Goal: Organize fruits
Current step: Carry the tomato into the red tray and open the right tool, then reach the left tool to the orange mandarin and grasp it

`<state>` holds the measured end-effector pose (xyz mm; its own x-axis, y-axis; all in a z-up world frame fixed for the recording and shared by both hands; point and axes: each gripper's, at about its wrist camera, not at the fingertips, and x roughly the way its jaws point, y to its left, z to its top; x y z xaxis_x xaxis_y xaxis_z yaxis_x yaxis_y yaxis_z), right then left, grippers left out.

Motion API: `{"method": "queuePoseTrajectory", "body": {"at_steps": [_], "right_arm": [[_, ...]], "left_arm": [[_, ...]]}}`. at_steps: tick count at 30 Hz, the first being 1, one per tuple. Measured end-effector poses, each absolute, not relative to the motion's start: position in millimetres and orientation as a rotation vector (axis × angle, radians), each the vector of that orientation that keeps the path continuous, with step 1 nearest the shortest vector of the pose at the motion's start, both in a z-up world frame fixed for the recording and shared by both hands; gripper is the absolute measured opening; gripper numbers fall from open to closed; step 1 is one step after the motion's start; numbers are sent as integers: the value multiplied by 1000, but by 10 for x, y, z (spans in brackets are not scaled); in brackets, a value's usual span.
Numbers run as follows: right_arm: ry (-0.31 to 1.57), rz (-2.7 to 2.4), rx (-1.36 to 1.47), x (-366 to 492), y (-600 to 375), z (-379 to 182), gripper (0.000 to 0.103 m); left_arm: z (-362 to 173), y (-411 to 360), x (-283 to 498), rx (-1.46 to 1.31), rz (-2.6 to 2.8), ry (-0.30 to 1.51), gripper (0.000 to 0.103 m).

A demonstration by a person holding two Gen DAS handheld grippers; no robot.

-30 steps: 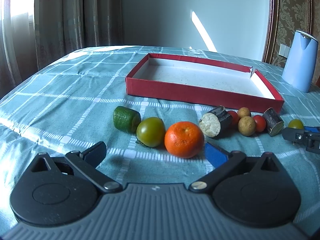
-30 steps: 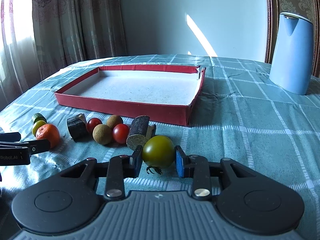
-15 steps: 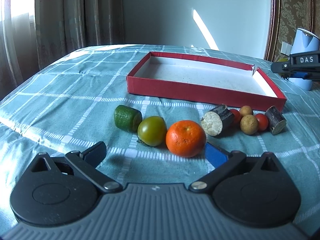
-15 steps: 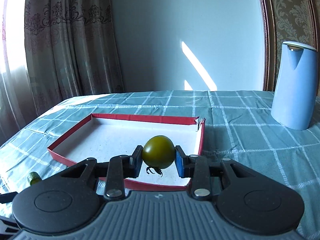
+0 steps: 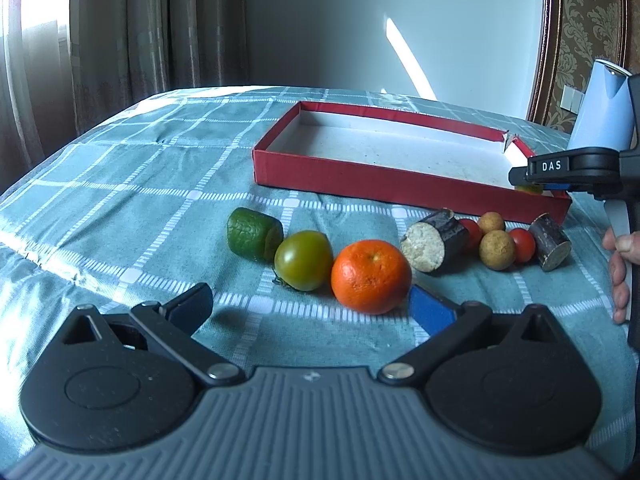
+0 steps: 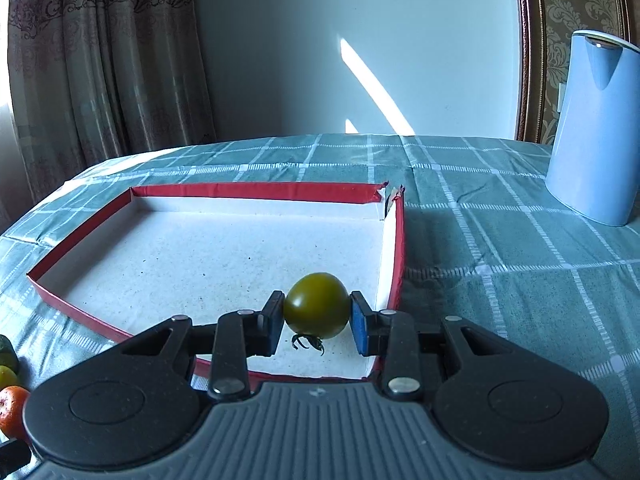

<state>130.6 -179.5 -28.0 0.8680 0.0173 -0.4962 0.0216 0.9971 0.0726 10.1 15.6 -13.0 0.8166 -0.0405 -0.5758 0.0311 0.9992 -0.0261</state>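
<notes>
Checked tablecloth (image 5: 120, 184); right gripper (image 5: 532, 178) label reads "DAS".

The left tongs (image 5: 308, 308) gape wide just before the orange (image 5: 371, 277) and green tomato (image 5: 304, 265) on the checked cloth (image 5: 120, 200).
</notes>
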Motion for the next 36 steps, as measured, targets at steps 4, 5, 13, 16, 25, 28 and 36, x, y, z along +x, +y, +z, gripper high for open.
{"method": "queuePoseTrajectory", "body": {"at_steps": [4, 5, 13, 16, 25, 28, 36], "right_arm": [[477, 5, 73, 1253, -1800, -237, 65], [457, -3, 74, 1224, -1801, -216, 65], [303, -85, 158, 1039, -2068, -58, 65], [314, -77, 244, 1045, -2209, -51, 66], [307, -50, 312, 1017, -2277, -36, 70], [300, -49, 318, 994, -2285, -29, 76], [300, -34, 329, 991, -2291, -22, 76]], "left_arm": [[-133, 154, 109, -16, -36, 619, 103], [-133, 155, 108, -16, -36, 619, 103], [-111, 296, 63, -105, -122, 584, 103], [-87, 314, 13, -124, -131, 544, 103], [-41, 239, -53, -92, -202, 485, 100], [-62, 198, -24, -72, -223, 513, 83], [-66, 127, -71, -29, -259, 496, 80]]}}
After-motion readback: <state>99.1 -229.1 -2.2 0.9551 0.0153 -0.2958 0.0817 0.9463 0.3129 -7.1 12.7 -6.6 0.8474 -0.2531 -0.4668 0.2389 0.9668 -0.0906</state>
